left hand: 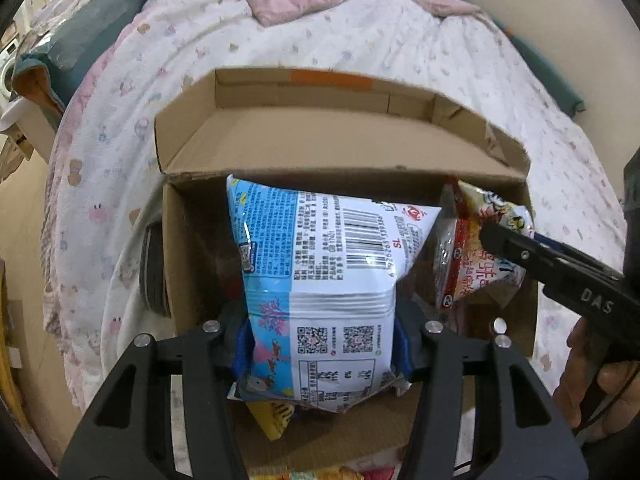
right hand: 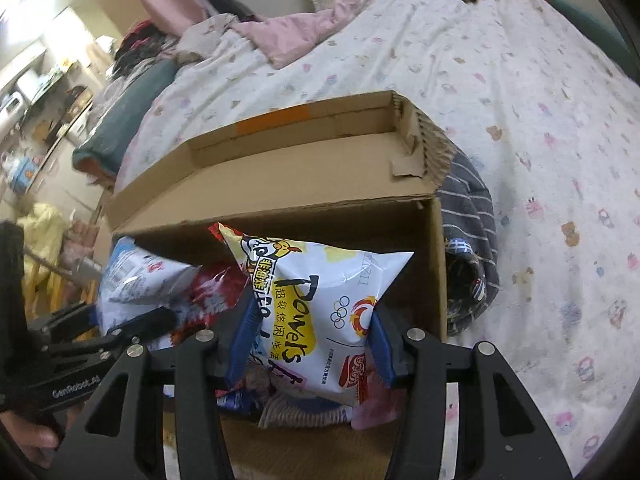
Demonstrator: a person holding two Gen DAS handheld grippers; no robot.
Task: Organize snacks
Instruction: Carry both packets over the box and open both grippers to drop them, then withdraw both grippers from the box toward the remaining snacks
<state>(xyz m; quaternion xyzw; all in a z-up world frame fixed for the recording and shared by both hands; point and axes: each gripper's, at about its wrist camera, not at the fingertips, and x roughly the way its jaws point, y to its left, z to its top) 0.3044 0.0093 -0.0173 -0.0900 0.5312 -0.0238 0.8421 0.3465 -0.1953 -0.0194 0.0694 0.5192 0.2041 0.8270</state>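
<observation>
Left wrist view — two snack bags held over a half-filled box on the bed.

Nearest, the left gripper (left hand: 322, 344) has its blue pads pressed on a blue-and-white snack bag (left hand: 320, 276); the right gripper (right hand: 308, 340) clamps a white-and-yellow snack bag (right hand: 320, 312). Both hang over the open cardboard box (left hand: 320, 140), where other packets already lie — so the sorting looks partly done, with these two not yet set down. Beyond, the patterned quilt (left hand: 360, 40).
</observation>
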